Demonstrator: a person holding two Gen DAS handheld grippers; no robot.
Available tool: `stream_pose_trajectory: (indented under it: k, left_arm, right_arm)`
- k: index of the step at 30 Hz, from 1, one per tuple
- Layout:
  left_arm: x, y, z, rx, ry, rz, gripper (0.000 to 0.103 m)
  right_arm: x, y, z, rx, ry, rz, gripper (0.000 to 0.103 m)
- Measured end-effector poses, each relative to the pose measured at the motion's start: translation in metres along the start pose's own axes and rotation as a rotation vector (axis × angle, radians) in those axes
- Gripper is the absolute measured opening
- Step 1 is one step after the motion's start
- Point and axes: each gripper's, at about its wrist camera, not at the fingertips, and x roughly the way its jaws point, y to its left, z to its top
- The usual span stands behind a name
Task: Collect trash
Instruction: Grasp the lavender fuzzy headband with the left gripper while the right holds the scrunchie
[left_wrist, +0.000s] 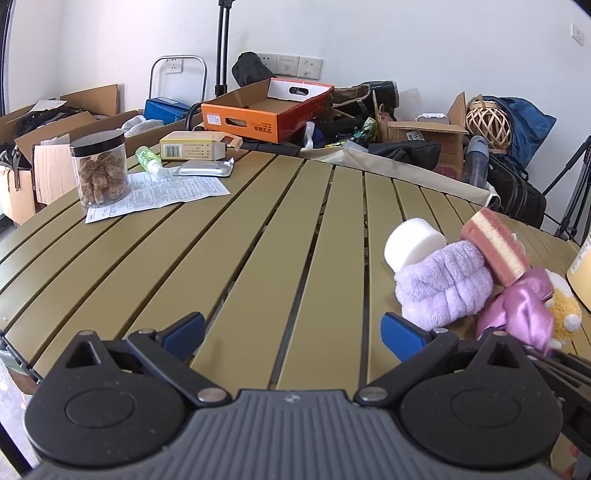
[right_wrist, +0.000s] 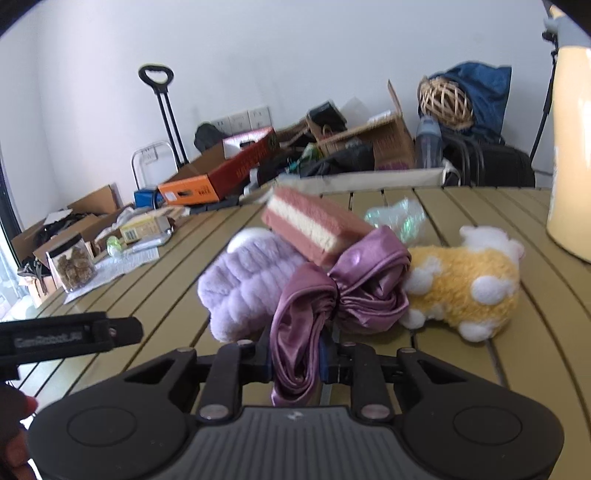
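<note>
Trash: the purple satin cloth (right_wrist: 332, 295) lies on the slatted table (right_wrist: 480, 369), clamped by the right gripper (right_wrist: 295, 363). Left gripper (left_wrist: 293, 332) spread, empty. Risk: lifting may drag the sponge (right_wrist: 317, 225) resting on it and topple it.

Cream container (right_wrist: 570, 147) cut off at right edge; sponge (right_wrist: 317, 229) motion-blurred.

The left gripper (left_wrist: 293, 334) hangs over the slatted table (left_wrist: 258, 236), pointing downward toward twelve o'clock, blue-tipped fingers (left_wrist: 186, 330) spread wide with nothing between them. The right gripper (right_wrist: 295, 363) also tilts downward, its jaws pressed together on a fold of purple satin cloth (right_wrist: 332, 295). Part of a hand (right_wrist: 13, 435) shows at eight o'clock in the right wrist view.
</note>
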Motion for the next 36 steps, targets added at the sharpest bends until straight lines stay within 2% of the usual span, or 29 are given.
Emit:
stream_pose_trajectory:
  k: [6,11,16,25,32,36]
  left_arm:
    - [0.000,-0.010,-0.002,0.013,-0.008,-0.013,0.103]
    - [0.001,-0.025,-0.006,0.041,-0.015,-0.029,0.103]
    - [-0.002,-0.046,-0.011,0.089,-0.039,-0.044,0.103]
    - [0.006,-0.101,-0.007,0.253,-0.084,-0.039,0.103]
    - [0.032,-0.136,0.005,0.346,-0.057,-0.040,0.103]
    - [0.050,-0.146,0.007,0.363,-0.029,-0.033,0.103]
  right_arm:
    - [-0.035,-0.006,0.002,-0.015,-0.115,0.020,0.019]
    - [-0.056,-0.024,0.009,0.006,-0.191,-0.021,0.019]
    - [-0.065,-0.052,0.012,0.049,-0.231,-0.072,0.019]
    - [-0.078,-0.100,0.016,0.137,-0.289,-0.137,0.019]
    - [-0.082,-0.122,0.015,0.176,-0.314,-0.175,0.019]
    - [-0.080,-0.134,0.013,0.216,-0.306,-0.178,0.019]
